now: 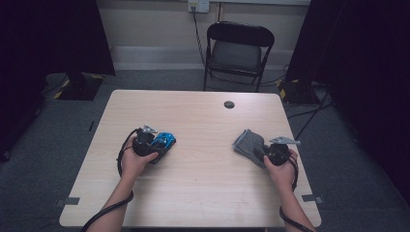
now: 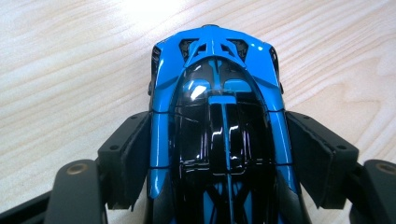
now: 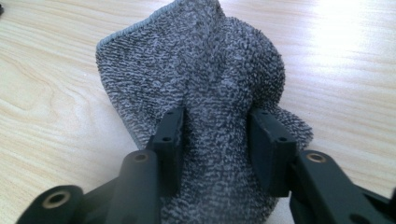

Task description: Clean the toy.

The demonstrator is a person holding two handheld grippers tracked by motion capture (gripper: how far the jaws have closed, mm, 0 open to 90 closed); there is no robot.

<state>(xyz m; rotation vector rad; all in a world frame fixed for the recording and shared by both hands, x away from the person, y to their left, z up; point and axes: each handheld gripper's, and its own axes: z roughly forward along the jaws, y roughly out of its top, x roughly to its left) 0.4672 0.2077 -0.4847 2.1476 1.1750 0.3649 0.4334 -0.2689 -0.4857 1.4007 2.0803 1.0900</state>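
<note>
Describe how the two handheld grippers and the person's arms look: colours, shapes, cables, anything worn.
Both are black two-jaw tools. The left gripper and the right gripper each carry a grey three-cornered plate on top and trail a black cable along the forearm. Up close, the jaws are matte black flat pads with small screw holes on arms with brass-coloured pivot pins. The forearms are bare; no sleeves or gloves are visible.

No legible text, label, brand, number or sign anywhere. Blue and black toy car (image 2: 217, 121): glossy body, no badge or lettering to be read. Grey towel (image 3: 205, 84): plain terry weave, no tag or print. Table (image 1: 203, 188): bare wood grain, no marking.
</note>
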